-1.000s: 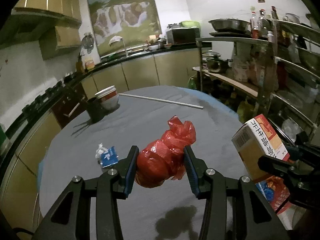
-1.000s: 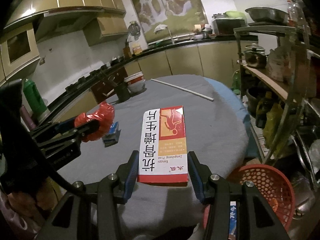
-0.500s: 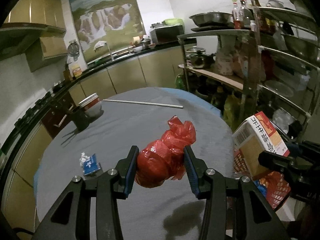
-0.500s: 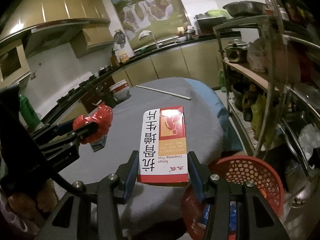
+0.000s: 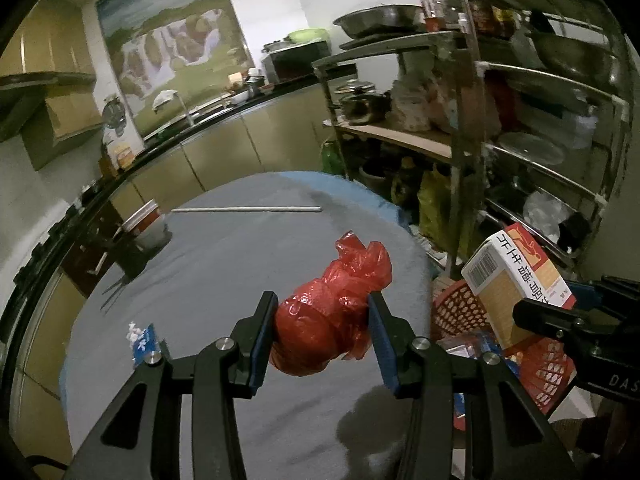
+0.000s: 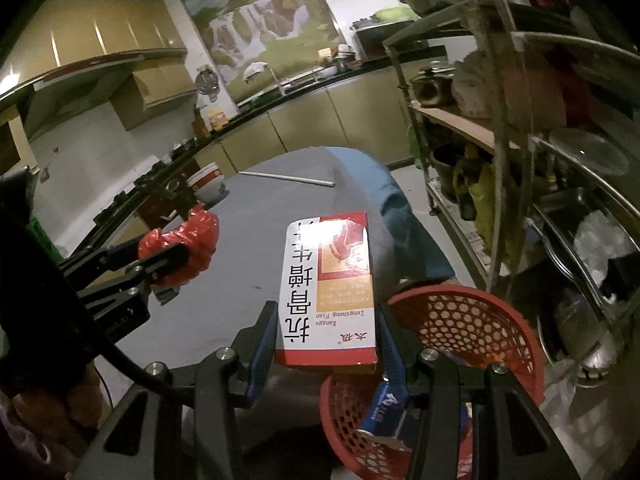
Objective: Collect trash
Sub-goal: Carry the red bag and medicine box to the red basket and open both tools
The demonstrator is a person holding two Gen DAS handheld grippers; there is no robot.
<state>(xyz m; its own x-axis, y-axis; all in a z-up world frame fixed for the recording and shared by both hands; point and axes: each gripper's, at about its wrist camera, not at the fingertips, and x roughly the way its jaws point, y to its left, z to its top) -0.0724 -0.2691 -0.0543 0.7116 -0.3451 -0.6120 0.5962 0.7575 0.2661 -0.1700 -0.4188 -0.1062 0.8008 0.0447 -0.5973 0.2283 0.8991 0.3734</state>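
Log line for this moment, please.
left gripper: shut on red bag, over table | right gripper: shut on medicine box, beside red basket | nothing dropped yet

The left gripper (image 5: 322, 330) is clamped on a crumpled red plastic bag (image 5: 332, 320), its black fingers with blue pads (image 5: 262, 330) pressed against both sides. The right gripper (image 6: 328, 338) — level, pointing forward — pinches a red-and-white cardboard medicine box (image 6: 330, 288) between its blue pads.
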